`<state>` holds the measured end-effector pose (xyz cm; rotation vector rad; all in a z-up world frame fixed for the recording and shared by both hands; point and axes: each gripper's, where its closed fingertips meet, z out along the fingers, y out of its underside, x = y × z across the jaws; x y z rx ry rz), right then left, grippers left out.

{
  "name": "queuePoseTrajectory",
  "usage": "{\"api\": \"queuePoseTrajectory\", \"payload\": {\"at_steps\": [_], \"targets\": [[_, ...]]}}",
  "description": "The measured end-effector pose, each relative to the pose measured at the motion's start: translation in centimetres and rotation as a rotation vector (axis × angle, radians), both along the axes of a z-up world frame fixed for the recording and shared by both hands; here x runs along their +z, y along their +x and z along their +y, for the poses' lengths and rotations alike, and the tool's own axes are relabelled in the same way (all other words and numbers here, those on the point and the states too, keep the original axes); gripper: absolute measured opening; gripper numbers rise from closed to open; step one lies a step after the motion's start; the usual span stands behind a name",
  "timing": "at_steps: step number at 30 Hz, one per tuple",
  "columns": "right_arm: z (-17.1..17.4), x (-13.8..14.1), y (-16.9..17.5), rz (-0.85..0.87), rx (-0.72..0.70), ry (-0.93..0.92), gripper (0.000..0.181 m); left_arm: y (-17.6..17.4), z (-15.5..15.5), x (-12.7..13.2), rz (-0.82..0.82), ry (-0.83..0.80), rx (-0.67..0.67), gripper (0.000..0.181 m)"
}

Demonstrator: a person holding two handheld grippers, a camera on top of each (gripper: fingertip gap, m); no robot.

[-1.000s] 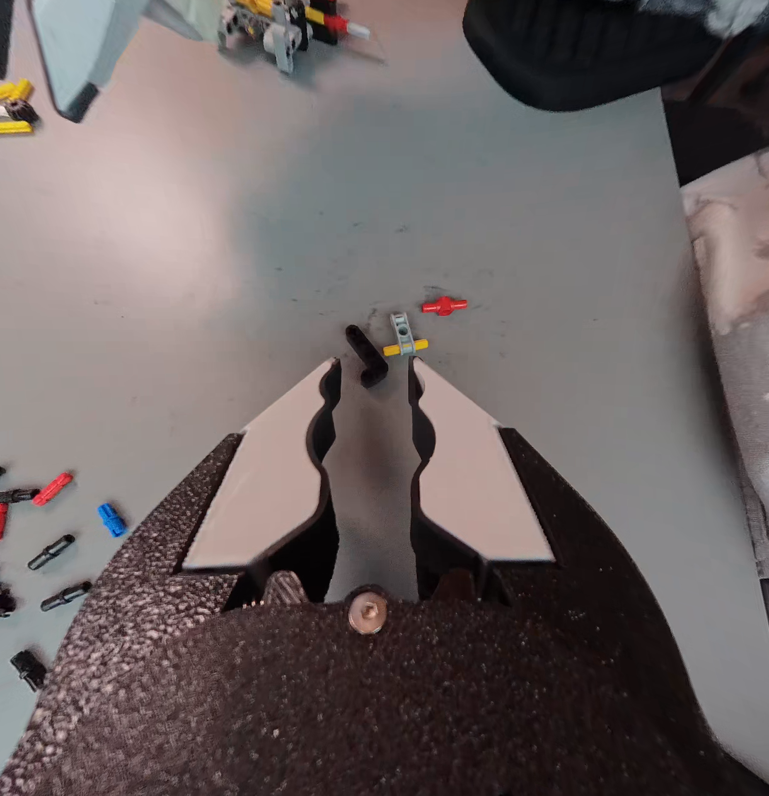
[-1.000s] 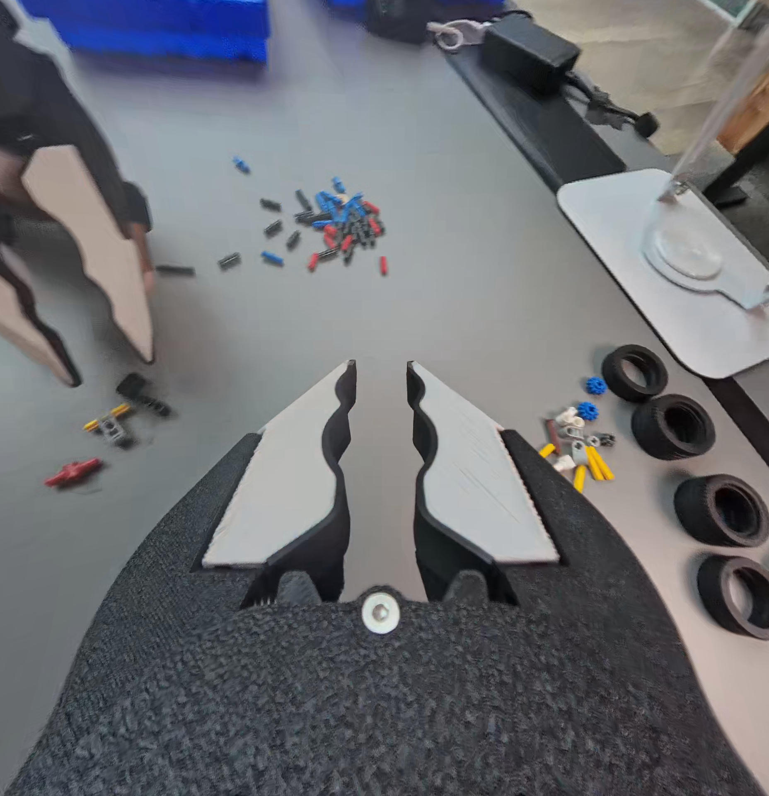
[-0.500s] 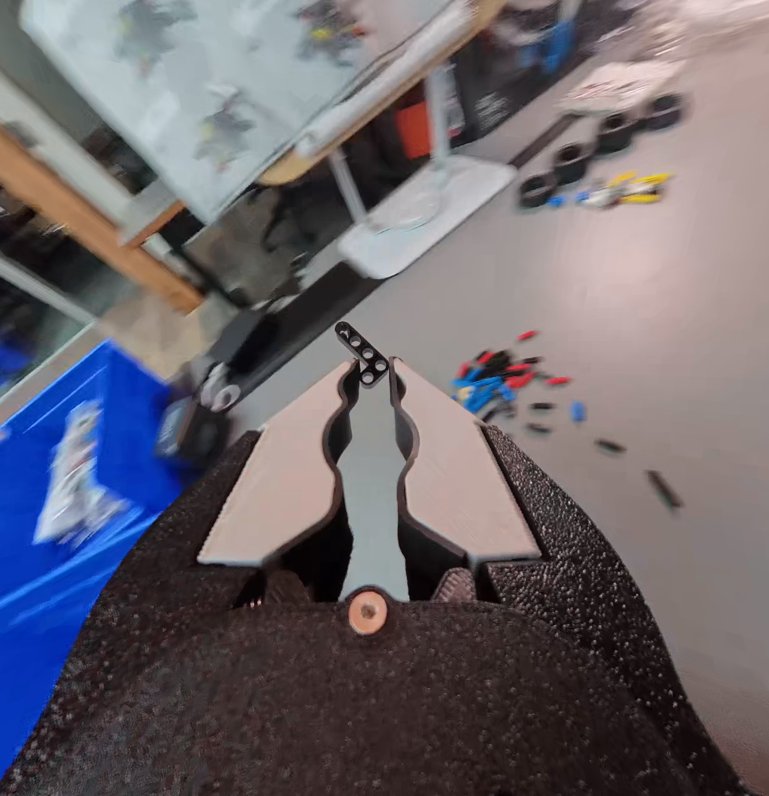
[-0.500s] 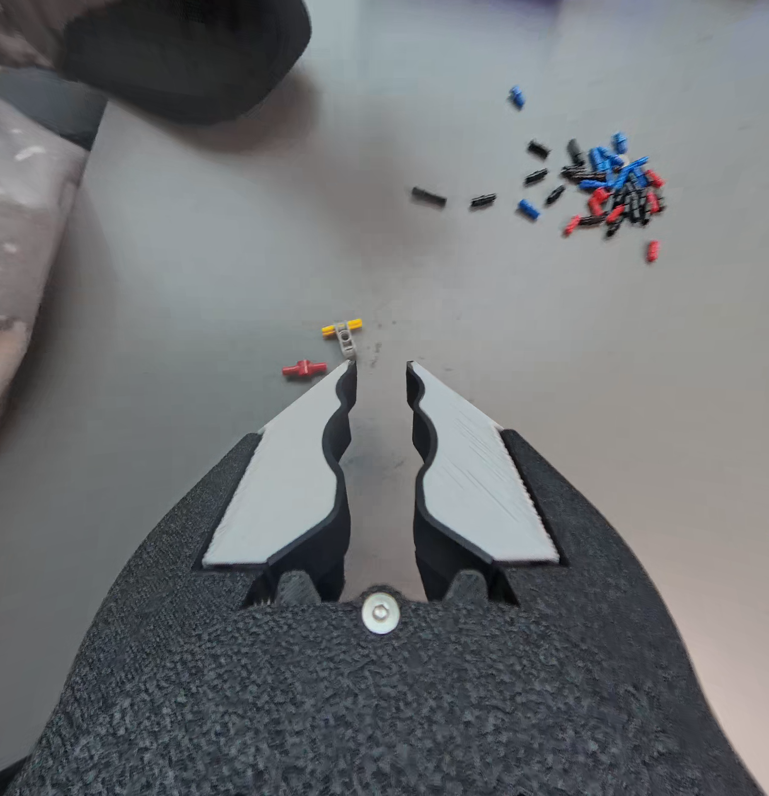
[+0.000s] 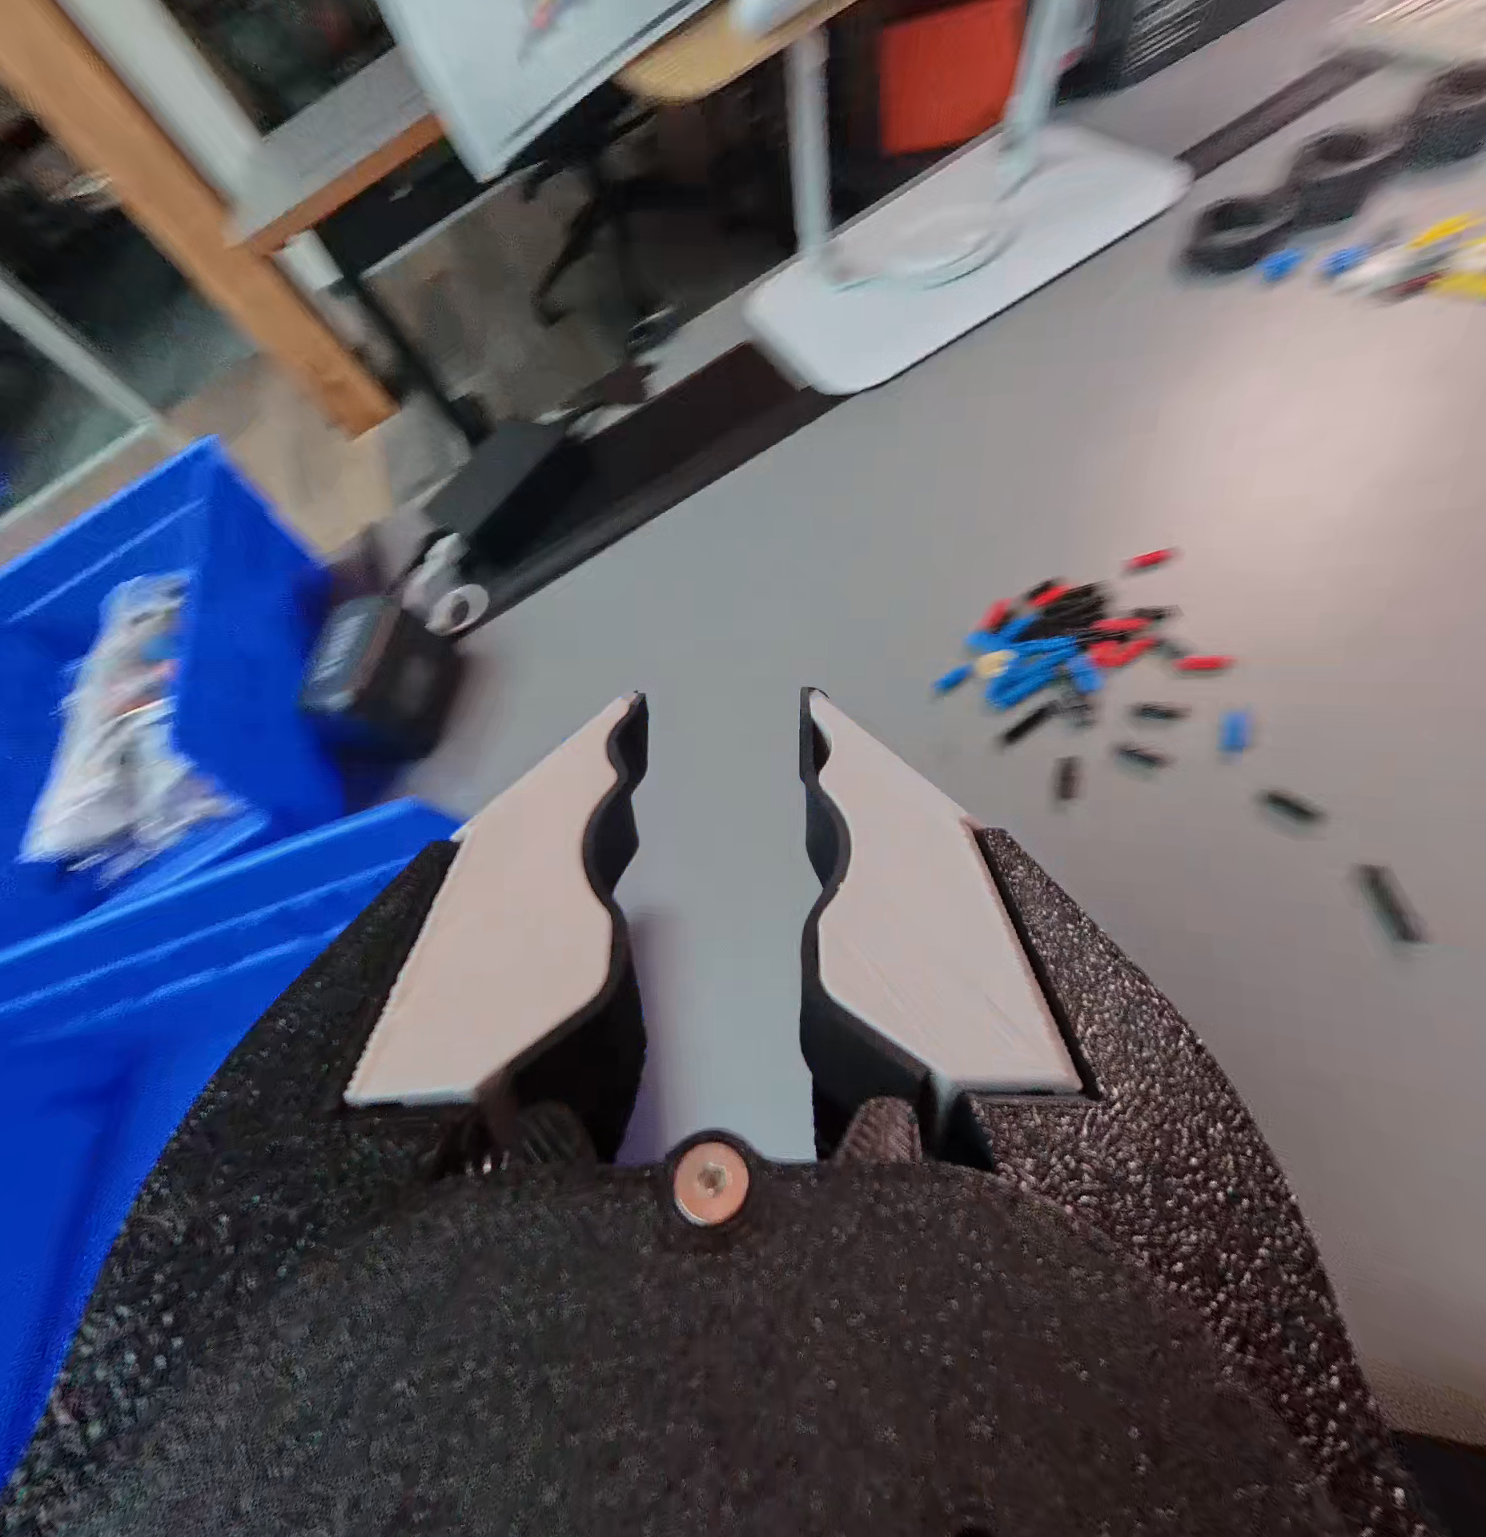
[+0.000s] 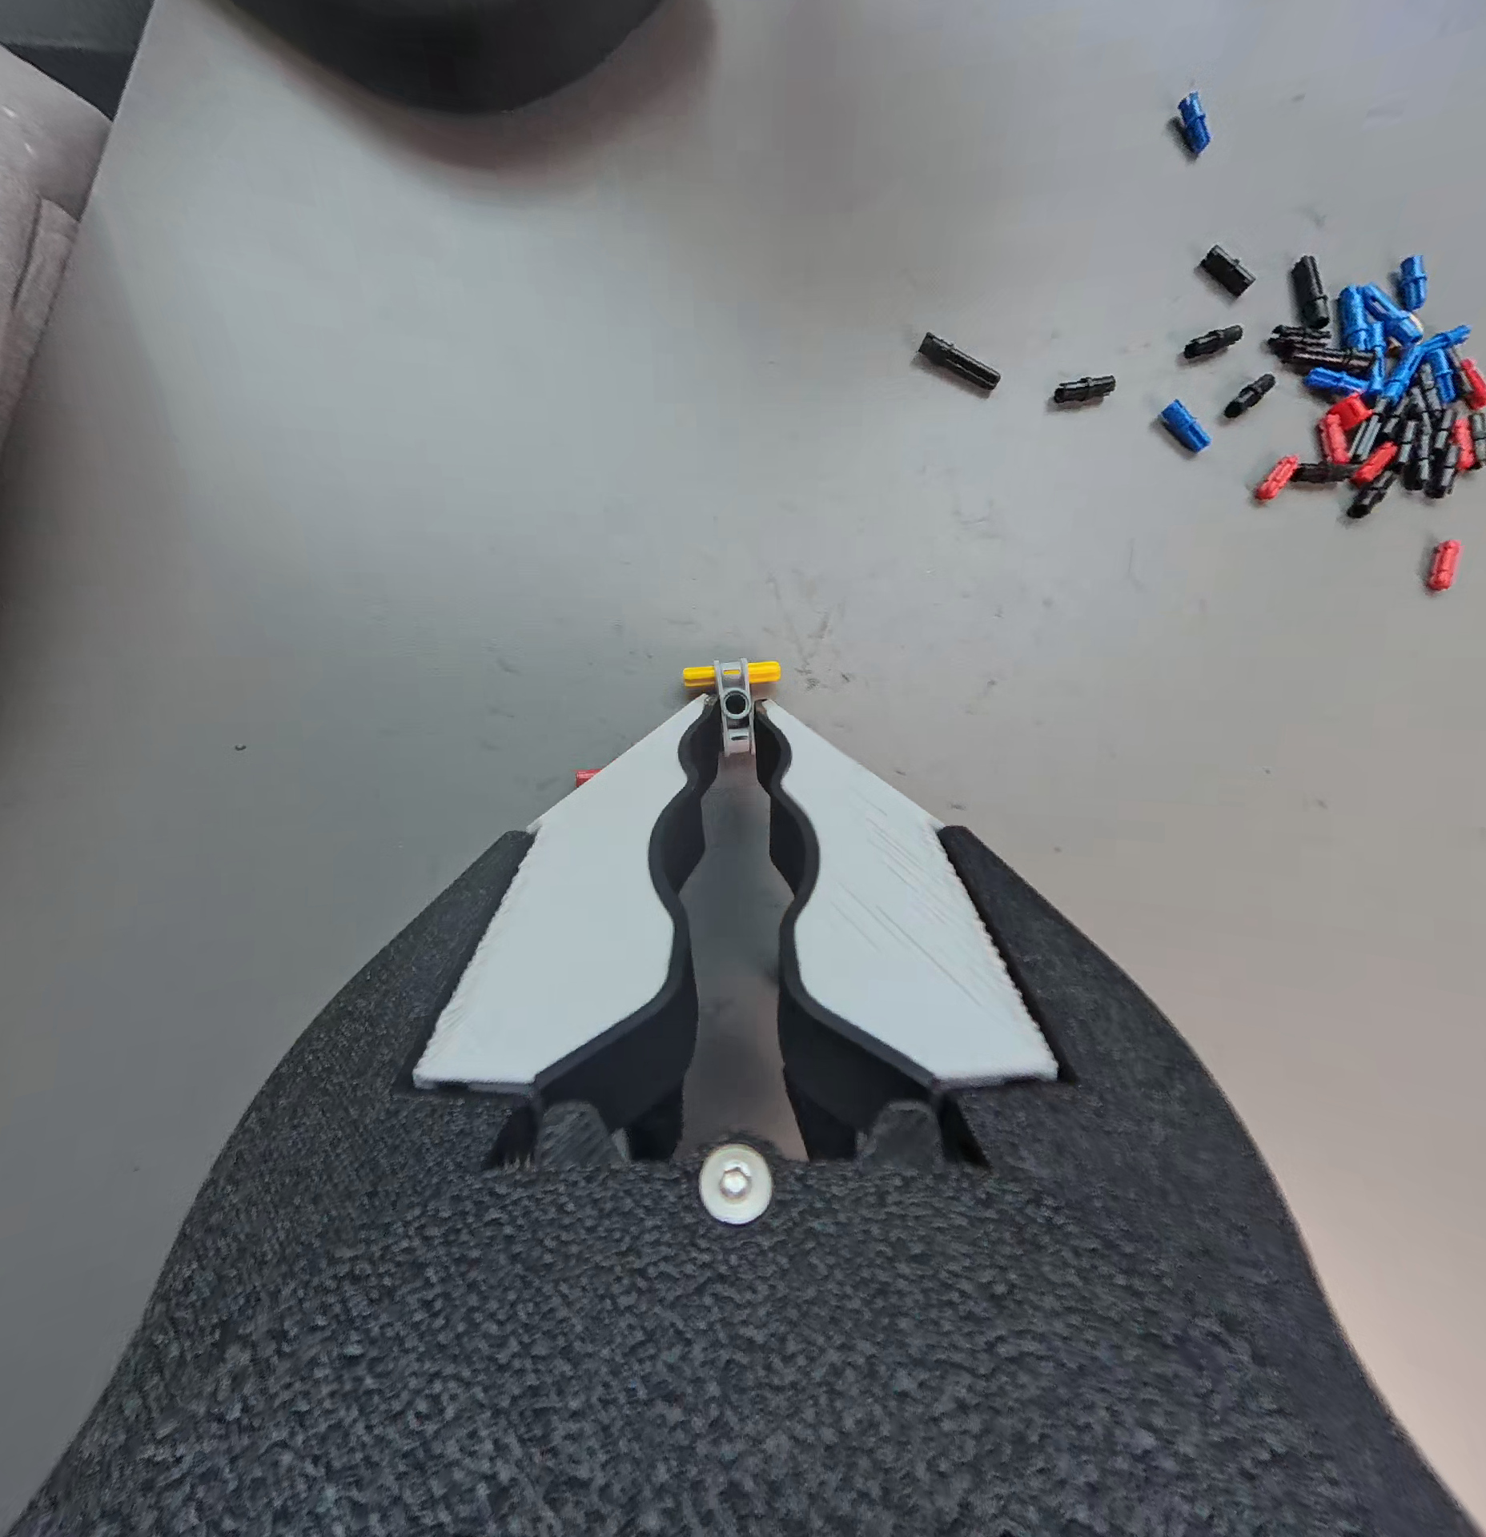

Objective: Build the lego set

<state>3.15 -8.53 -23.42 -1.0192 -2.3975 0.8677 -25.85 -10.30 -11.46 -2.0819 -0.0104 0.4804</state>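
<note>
The right gripper (image 6: 733, 705) has its fingertips pinched on a small grey connector (image 6: 734, 722) that carries a yellow axle (image 6: 731, 673) crosswise through its far end. The piece sits low over the grey table (image 6: 390, 499); whether it is lifted or touching the surface cannot be told. A sliver of a red piece (image 6: 587, 777) peeks out just beside the left finger. Toward the table's far right lies a pile of pins (image 6: 1397, 391), black, blue and red, with a few strays trailing off it.

The left gripper (image 5: 723, 699) is held up off the table, its jaws apart with nothing between them. Its view is blurred: the same pin pile shows to its right, blue bins (image 5: 141, 748) at the table's left edge, black tyres (image 5: 1272, 216) and small yellow and blue parts near the far right corner beside a white lamp base (image 5: 964, 274).

The step in hand looks like picking up the connector-and-axle subassembly. Next, the right gripper probably needs to lift it clear while keeping the pinch firm, since the grip is on a narrow part at the very tips and the piece could twist or slip. The empty left gripper would then fetch the mating part.
</note>
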Motion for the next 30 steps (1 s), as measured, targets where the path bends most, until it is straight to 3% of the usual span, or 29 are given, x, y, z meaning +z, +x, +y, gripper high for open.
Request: {"api": "queuePoseTrajectory", "payload": {"at_steps": [2,5,8,12,15,22,30], "targets": [[0.0,0.1,-0.1,0.021,0.003,0.033,0.006,7.2,2.9,-0.6,-0.188,0.048,-0.265,0.037],[0.7,1.7,-1.2,0.173,-0.036,0.074,0.006,16.6,4.4,-1.4,-0.497,0.049,-0.588,0.038],[2.2,4.9,-2.5,0.386,-0.127,0.130,0.006,21.0,4.8,-2.1,-0.715,0.038,-0.715,0.039],[4.6,8.2,-3.3,0.555,-0.281,0.236,0.006,23.7,5.2,-2.3,-0.993,0.032,-0.754,0.028],[4.7,9.6,-3.5,0.620,-0.321,0.246,0.006,25.1,5.4,-2.3,-1.086,0.031,-0.776,0.023],[4.1,10.2,-3.5,0.650,-0.330,0.281,0.006,25.9,5.7,-2.1,-1.077,0.053,-0.789,0.008],[3.2,10.8,-3.4,0.713,-0.275,0.304,0.007,26.1,4.8,-1.6,-1.073,0.036,-0.844,0.006]]}}
